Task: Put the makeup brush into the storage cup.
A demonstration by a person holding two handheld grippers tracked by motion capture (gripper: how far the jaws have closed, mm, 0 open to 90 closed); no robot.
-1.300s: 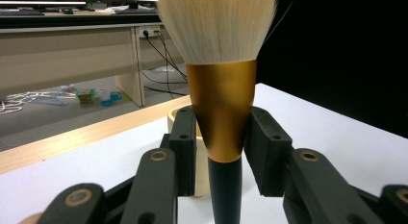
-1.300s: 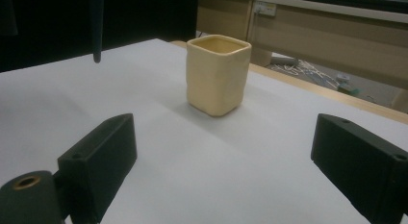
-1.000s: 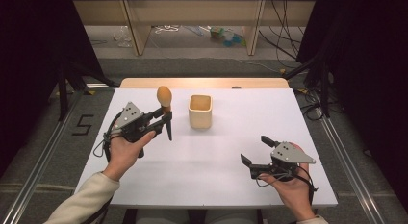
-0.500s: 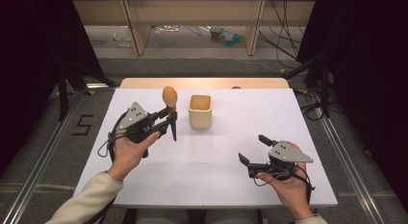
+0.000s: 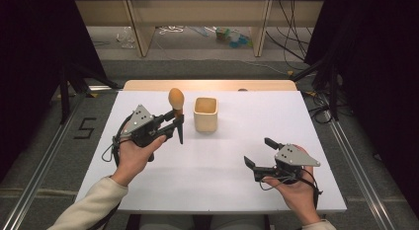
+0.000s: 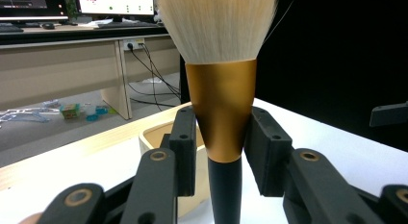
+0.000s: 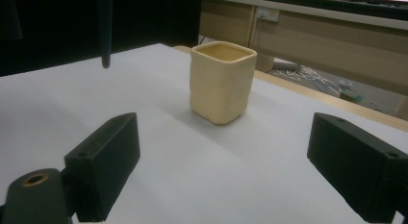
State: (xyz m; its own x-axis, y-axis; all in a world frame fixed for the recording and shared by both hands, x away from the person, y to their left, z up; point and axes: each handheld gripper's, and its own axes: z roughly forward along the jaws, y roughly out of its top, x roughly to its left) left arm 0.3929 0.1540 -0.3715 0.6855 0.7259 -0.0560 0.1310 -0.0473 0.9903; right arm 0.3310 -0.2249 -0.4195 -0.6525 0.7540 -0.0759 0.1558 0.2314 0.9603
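While the left gripper (image 5: 176, 122) clamps the brush (image 5: 176, 109) upright, the right gripper (image 5: 260, 153) (jaws apart) rests level.

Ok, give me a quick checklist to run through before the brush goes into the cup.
1. Grip on the brush: the left gripper is shut on the makeup brush at its gold collar. Ok.
2. Brush upright, bristles up, handle tip down: ok.
3. Handle tip lifted off the white table: ok, it hangs above the surface in the right gripper view.
4. Cup upright with its mouth open: ok. Whether it is empty: cannot tell.
5. Brush lined up over the cup: not ok, it is beside the cup, on its left.
6. Right gripper out of the way: ok, open, nearer the person than the cup.
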